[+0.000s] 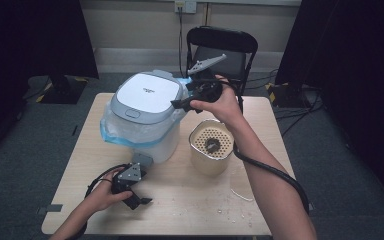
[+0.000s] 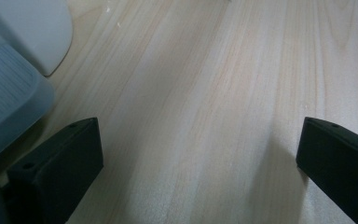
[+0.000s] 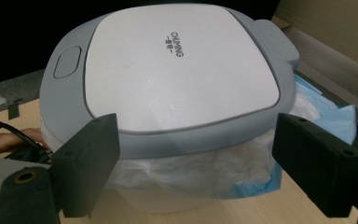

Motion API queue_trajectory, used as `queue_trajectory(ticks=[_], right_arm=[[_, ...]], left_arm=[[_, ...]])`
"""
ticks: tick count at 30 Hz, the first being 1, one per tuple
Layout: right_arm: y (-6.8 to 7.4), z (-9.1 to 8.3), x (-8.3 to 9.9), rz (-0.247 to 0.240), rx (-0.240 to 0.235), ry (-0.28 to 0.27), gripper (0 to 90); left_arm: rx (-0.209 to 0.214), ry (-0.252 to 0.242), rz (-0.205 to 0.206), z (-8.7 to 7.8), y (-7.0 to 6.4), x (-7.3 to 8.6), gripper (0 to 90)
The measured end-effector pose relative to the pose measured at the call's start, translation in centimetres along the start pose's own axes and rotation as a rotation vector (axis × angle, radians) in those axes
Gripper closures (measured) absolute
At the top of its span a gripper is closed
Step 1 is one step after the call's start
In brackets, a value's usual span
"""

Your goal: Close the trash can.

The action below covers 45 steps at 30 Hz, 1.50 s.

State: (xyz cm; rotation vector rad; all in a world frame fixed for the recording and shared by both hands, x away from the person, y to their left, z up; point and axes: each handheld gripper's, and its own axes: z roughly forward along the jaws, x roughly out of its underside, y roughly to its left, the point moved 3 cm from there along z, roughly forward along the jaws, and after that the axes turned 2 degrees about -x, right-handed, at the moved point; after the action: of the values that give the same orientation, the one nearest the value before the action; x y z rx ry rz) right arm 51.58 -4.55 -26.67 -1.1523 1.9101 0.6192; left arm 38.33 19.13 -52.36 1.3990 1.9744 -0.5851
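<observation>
A white and grey lidded bin [image 1: 147, 107] stands on the wooden table [image 1: 180, 200], its lid [image 3: 177, 60] down and a blue-edged plastic liner [image 3: 317, 112] spilling from under the rim. My right gripper [image 1: 182, 103] hovers open at the bin's right side, level with the lid; in the right gripper view its jaws frame the lid's near edge with nothing between them. My left gripper [image 1: 140, 197] rests low over the table's front left, open and empty. In the left gripper view the bin's base [image 2: 14, 70] sits at the upper left, beyond the jaws.
A cream cylinder with a perforated top [image 1: 210, 145] stands right of the bin, under my right forearm. White crumbs and a thin strip [image 1: 240, 195] lie on the table's front right. A black folding chair [image 1: 222, 50] stands behind the table.
</observation>
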Motion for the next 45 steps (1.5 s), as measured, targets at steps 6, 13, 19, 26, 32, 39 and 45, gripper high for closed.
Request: queue_trajectory(ticks=[6, 13, 19, 26, 32, 39, 45], right_arm=[[0.1, -1.2, 1.3, 0.006, -0.001, 0.001, 14.5], [0.6, -2.2, 3.7, 0.009, -0.014, 0.019, 14.5], [0.6, -3.1, 5.8, 0.026, -0.02, 0.021, 14.6], [0.8, -5.1, 8.6, 0.041, -0.001, 0.011, 14.5], [1.2, -6.7, 11.4, 0.054, 0.0, 0.014, 14.6], [2.0, -7.6, 14.9, 0.058, 0.005, 0.039, 14.5], [3.2, -7.5, 17.7, 0.057, -0.007, 0.06, 14.6]], left_arm=[[0.001, 0.007, 0.015, 0.0, 0.1, -0.1, 0.0], [0.001, 0.005, 0.015, 0.0, 0.1, 0.0, 0.0], [0.0, 0.005, 0.015, 0.0, 0.1, 0.0, 0.0], [-0.003, 0.002, 0.013, 0.0, 0.1, 0.0, 0.0], [-0.002, -0.002, 0.01, 0.0, 0.1, 0.0, 0.0], [0.003, -0.002, 0.003, 0.0, 0.0, 0.0, 0.0], [0.001, 0.002, 0.003, 0.0, 0.0, 0.0, 0.0]])
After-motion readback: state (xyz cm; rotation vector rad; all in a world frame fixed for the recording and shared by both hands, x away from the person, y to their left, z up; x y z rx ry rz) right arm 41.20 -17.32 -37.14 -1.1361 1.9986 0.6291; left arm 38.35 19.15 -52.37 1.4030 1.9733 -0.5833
